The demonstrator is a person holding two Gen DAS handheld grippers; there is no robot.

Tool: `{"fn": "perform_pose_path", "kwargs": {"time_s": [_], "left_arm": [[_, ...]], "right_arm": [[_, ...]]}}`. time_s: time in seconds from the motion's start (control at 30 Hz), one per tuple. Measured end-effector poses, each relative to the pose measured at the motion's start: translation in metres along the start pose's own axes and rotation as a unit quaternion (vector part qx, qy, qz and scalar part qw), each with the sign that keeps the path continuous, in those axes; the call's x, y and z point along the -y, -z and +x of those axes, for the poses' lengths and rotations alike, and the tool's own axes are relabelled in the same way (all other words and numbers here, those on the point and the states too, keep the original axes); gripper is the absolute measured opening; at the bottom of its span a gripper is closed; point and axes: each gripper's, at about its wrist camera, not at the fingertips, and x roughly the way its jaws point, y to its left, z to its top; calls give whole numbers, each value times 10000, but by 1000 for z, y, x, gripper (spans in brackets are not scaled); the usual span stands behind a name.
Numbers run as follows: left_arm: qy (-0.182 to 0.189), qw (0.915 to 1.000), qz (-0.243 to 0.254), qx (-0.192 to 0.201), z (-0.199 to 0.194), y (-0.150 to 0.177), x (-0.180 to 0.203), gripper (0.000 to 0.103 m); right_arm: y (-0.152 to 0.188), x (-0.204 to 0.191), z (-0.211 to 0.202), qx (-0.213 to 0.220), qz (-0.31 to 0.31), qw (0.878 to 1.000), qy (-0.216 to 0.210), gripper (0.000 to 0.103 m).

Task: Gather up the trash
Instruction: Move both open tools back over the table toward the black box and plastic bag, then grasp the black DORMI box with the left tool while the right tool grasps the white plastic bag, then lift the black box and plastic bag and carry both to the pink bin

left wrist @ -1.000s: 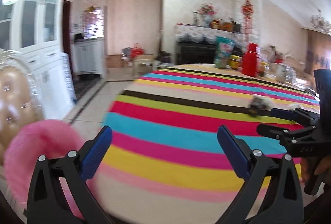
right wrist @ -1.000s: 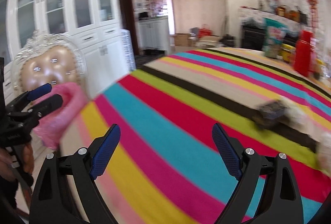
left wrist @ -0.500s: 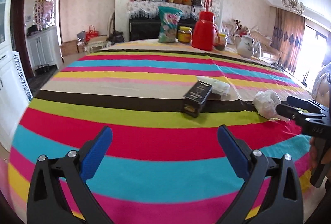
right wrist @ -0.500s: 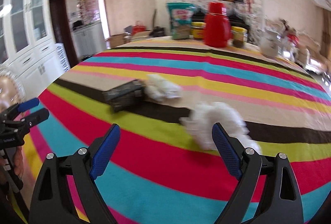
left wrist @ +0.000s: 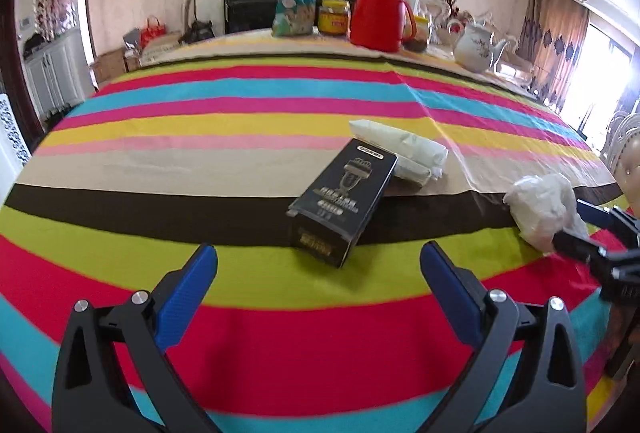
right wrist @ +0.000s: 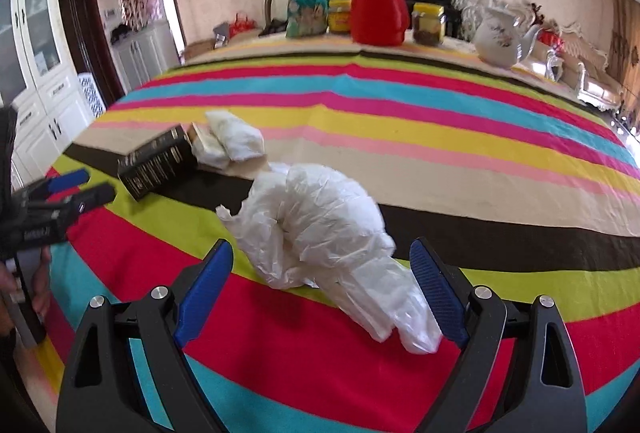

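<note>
A black carton (left wrist: 344, 203) lies on the striped tablecloth just ahead of my open, empty left gripper (left wrist: 318, 265). White wrapped packets (left wrist: 404, 149) lie behind it. A crumpled white plastic bag (right wrist: 324, 233) lies between the open fingers of my right gripper (right wrist: 320, 261); its tail reaches back toward the right finger. The bag also shows in the left wrist view (left wrist: 544, 207), at the right gripper's tips. In the right wrist view the carton (right wrist: 158, 161) and packets (right wrist: 228, 143) lie to the left, with the left gripper (right wrist: 76, 185) beside them.
At the table's far edge stand a teal snack bag (left wrist: 298, 3), a red thermos (left wrist: 380, 9), yellow-lidded jars (left wrist: 334, 17) and a white teapot (left wrist: 478, 45). A chair back (left wrist: 628, 169) stands at the right. White cabinets (right wrist: 44, 65) line the left wall.
Both grippers swung right from the table's left edge and moved in on the trash. The bag now lies between the right gripper's fingers; the carton is nearer the left gripper.
</note>
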Motion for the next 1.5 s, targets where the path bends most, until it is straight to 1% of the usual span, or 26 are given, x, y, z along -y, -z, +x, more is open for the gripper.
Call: {"fn": "perform_pose_path", "kwargs": {"time_s": [0.17,0.27,0.33,0.37,0.43,0.47,0.5,0.53,0.57,0.6,0.67,0.7,0.8,0.9,1.13,1.33,1.5], "left_arm": [[48,9991,-43,-408,29,-13,3,98],[-2,9987,-70,-508,40,-20,3,97],[16,9983,-97,-568,46,-23,2,88],[57,9980,-99,-619,48,-25,2,78],[61,9978,-11,-653,50,-26,4,68],[68,9979,36,-637,51,-28,5,54],[89,9979,94,-639,50,-28,7,44],[132,9978,138,-628,48,-27,9,42],[167,9978,159,-623,46,-25,11,39],[191,9978,183,-602,43,-23,13,38],[193,9984,265,-460,30,-15,16,38],[165,9987,288,-383,24,-12,17,38],[138,9992,313,-206,6,-3,18,38],[177,9992,344,-63,-15,10,21,38],[265,9984,443,208,-55,37,28,38],[328,9979,465,311,-79,55,29,38],[248,9971,471,541,-108,71,26,38]], "right_arm": [[-4,-2,9,-99,47,9999,-43,85],[-4,-1,12,-158,113,9998,-89,85],[-5,0,12,-160,131,9997,-124,85],[-5,0,12,-152,137,9997,-119,85],[-4,-1,10,-101,126,9998,-127,84],[-5,-1,9,-81,110,9998,-133,77],[-4,-3,7,-58,79,9999,-120,66],[-4,-4,7,-49,46,9999,-109,61],[-3,-6,5,-20,-3,9999,-99,53],[-3,-7,3,12,-35,10000,-77,43],[0,-12,-2,77,-136,9999,11,34],[1,-14,-4,95,-153,9998,15,31],[7,-18,-12,172,-164,9997,2,27],[12,-24,-22,238,-172,9996,-54,25],[31,-51,-44,280,-349,9989,-161,25],[42,-70,-64,364,-366,9982,-290,25],[50,-89,-83,463,-443,9970,-422,25]]}}
